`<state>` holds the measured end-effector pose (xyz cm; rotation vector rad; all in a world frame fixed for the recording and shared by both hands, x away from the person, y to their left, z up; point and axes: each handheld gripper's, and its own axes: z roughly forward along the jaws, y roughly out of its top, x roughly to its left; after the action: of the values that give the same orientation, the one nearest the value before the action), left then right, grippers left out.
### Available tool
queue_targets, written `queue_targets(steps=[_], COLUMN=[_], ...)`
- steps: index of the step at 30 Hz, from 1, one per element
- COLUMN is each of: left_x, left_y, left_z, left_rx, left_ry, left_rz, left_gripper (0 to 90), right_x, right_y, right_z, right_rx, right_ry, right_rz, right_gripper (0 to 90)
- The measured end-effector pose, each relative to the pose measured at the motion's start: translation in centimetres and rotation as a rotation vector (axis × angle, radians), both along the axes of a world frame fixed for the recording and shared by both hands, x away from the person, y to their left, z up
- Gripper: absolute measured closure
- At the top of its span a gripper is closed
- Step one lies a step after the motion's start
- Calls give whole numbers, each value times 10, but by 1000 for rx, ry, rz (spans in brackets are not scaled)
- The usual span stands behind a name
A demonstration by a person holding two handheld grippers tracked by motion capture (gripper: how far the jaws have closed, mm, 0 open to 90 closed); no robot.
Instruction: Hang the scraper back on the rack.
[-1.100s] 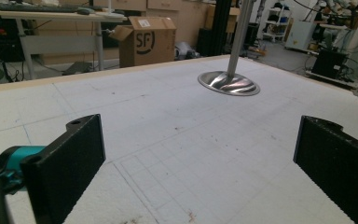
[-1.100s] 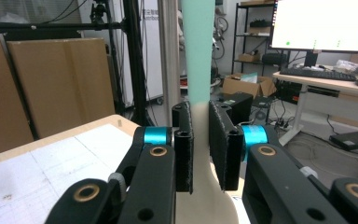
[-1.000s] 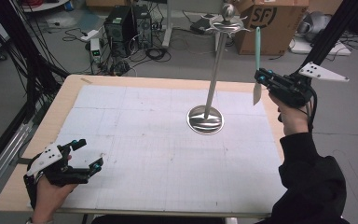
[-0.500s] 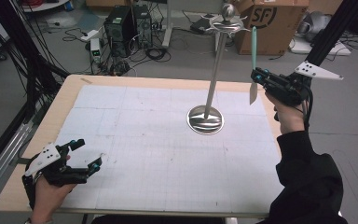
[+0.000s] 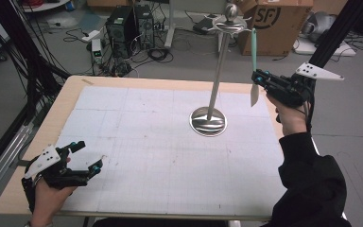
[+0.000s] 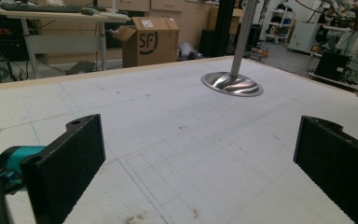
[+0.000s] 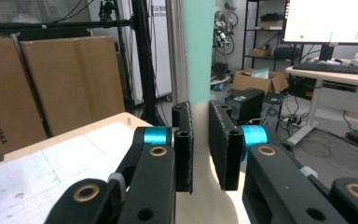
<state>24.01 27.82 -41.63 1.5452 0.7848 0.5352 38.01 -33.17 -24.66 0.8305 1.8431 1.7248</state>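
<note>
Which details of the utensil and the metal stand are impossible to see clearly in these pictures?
- Utensil, right gripper view: its pale head is cut off by the bottom edge and its mint handle by the top; the right gripper fingers cover its neck.
- Stand, high view: the hooks at its top are too small to count.
- Stand, left gripper view: its pole is cut off by the top edge above the base.
</note>
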Motion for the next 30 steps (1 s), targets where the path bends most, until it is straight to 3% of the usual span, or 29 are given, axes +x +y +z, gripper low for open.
queue_targets(steps=[14,26,30], left_x=[-1,-1,0], left_y=[-1,2,1], left_z=[1,0,0], left_rx=[-2,0,0], left_ry=[-1,1,-1], left_rz=[-4,3,2], left_gripper=[26,26,26], right_x=[6,13,12], right_y=[9,20,21], right_z=[-6,-11,-11], right_rx=[8,13,4], right_ry=[15,8,-3], right_rz=[17,-2,-16], right_gripper=[801,797,748])
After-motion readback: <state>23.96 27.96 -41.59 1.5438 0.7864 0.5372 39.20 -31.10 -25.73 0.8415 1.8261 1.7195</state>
